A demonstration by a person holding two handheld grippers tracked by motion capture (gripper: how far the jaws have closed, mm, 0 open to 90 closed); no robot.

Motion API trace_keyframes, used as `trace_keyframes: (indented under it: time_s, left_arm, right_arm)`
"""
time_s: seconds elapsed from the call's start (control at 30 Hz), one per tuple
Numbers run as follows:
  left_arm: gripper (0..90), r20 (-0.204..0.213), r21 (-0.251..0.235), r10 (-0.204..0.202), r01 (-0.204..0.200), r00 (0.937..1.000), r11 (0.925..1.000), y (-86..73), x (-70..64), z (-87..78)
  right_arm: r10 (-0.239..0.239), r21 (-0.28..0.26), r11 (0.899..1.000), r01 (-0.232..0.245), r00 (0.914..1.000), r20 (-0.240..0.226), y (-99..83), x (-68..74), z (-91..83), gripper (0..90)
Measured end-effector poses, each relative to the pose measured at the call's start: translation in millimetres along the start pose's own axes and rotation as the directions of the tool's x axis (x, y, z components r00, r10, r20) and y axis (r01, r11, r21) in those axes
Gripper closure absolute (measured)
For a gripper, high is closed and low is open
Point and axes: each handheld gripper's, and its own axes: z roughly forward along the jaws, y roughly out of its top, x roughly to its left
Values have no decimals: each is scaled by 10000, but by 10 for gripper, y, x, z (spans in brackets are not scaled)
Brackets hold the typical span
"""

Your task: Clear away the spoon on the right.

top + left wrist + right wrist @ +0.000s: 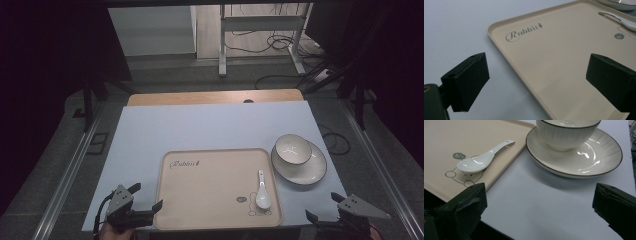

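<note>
Both tools sit low at the near edge of the desk, and nothing is held. The left tool hangs by the near-left corner of the beige tray, its jaws spread wide; in the left gripper view one jaw stands over the desk sheet, the other over the tray floor, the tray's long left rim running between them. The right tool waits just off the near-right corner of the desk, jaws equally wide apart and empty.

On to the spoon: white ceramic, lying flat in the tray's near-right part, beside the printed cartoon figure. Its long axis runs near to far, bowl end toward the person, handle pointing away toward the far rim. In the right gripper view the spoon rests hollow side up, touching only the tray.

Right of the tray, just beside its right rim, a white plate with a dark edge carries a white bowl, upright and set toward its far-left side.
</note>
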Motion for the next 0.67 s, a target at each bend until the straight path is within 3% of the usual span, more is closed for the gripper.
trace_keyframes:
  time_s: [0.67]
  left_arm:
    - [44, -14, 67, 69, -69, 10000, 10000, 6, -7, 10]
  right_arm:
    - [322, 723, 9968, -326, 9995, 66, -59, -53, 68, 3]
